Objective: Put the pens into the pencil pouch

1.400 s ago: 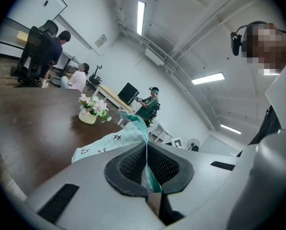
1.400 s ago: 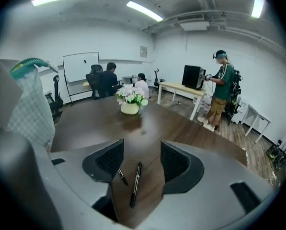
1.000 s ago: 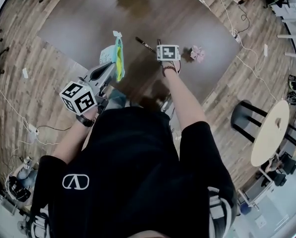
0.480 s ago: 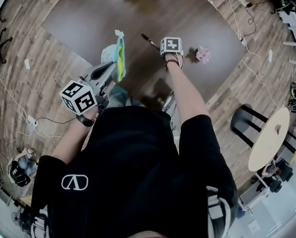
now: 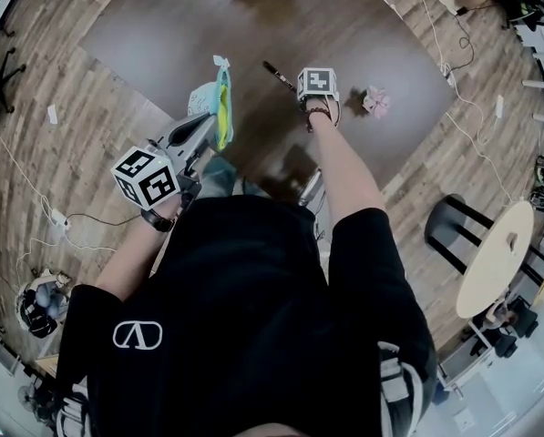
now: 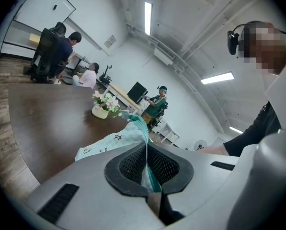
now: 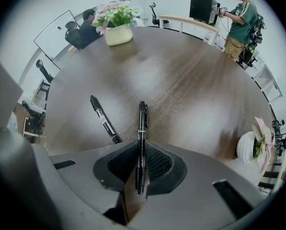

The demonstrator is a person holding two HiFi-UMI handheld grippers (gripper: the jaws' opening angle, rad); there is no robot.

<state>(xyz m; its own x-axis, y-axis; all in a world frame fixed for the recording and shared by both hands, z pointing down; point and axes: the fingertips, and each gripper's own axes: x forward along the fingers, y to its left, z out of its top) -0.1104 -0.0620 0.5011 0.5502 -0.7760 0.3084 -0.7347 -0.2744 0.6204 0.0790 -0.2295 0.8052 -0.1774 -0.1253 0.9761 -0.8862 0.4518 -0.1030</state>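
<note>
Brown tabletop (image 7: pixel 190 80); right fingers (image 7: pixel 163 166) just closed on black pen (image 7: pixel 142 126), lengthwise along them; left fingers (image 6: pixel 127 166) pinching pouch (image 6: pixel 115 142).

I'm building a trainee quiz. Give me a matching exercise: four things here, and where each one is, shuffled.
1 pouch
2 pen with clip
3 pen with white label
4 flower pot

A lying loose on the table
B pinched in the left gripper
C at the table's far edge
D held in the right gripper

Pairs: 1-B, 2-D, 3-A, 4-C. The right gripper's jaws have just been closing on pen 2.
</note>
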